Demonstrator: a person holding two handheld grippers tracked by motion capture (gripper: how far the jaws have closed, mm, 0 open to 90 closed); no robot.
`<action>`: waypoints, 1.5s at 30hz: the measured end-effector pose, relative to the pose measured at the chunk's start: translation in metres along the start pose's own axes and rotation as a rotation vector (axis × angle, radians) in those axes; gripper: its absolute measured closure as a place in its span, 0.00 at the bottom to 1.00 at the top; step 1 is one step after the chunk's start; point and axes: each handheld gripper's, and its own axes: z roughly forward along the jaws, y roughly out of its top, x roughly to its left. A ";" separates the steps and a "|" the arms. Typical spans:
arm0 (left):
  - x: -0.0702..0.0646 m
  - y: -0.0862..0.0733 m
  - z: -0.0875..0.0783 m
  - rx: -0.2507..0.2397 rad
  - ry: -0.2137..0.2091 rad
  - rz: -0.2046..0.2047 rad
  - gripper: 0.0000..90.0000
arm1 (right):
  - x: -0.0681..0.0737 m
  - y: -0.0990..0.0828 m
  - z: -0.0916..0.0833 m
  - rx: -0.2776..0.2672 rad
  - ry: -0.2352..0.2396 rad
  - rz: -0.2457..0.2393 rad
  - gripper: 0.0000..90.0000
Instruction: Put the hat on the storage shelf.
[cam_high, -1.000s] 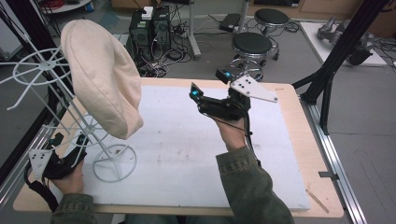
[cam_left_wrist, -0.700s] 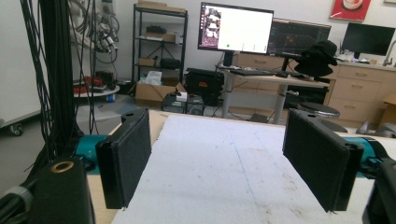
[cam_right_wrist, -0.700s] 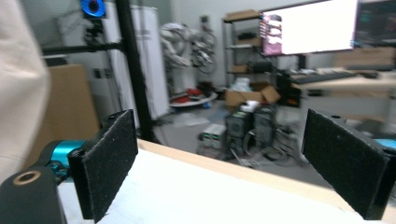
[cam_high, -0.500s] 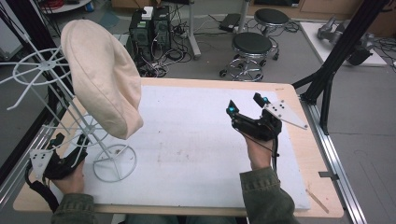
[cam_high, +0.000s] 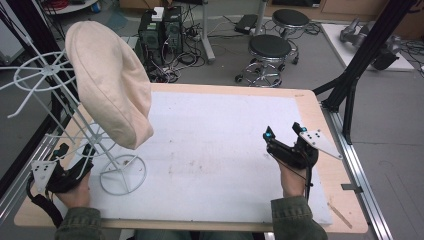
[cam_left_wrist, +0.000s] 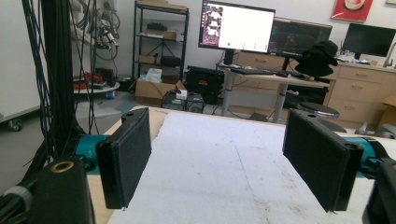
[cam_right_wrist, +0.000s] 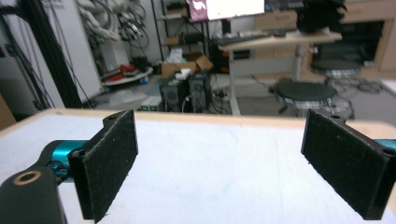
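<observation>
A cream cloth hat (cam_high: 110, 80) hangs on a white wire stand (cam_high: 122, 175) at the left of the table. My left gripper (cam_high: 77, 151) rests low at the near left, just beside the stand's ring base, held by a hand. In the left gripper view this gripper (cam_left_wrist: 229, 163) is open, with bare white mat between its pads. Over the right part of the mat, my right gripper (cam_high: 285, 131) is also open. The right gripper view has that gripper (cam_right_wrist: 233, 163) wide apart with nothing held.
A white mat (cam_high: 210, 150) covers most of the wooden table (cam_high: 320, 115). Black frame posts (cam_high: 360, 65) rise at the right, with a metal rail along that edge. Stools (cam_high: 270, 50) and computer boxes (cam_high: 160, 30) stand on the floor beyond the far edge.
My right gripper has moved from the middle of the mat to the right and then back toward the near edge. The left gripper, stand and hat have stayed put.
</observation>
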 end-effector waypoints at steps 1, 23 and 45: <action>0.000 0.000 0.000 0.000 0.000 0.000 0.27 | -0.002 -0.004 -0.002 0.014 -0.011 0.009 0.11; -0.002 -0.001 0.004 -0.014 -0.007 -0.038 0.26 | -0.026 -0.060 -0.018 -0.014 -0.262 -0.057 0.12; -0.001 -0.002 0.003 0.005 -0.022 -0.031 0.27 | -0.027 -0.062 -0.016 0.018 -0.227 -0.020 0.12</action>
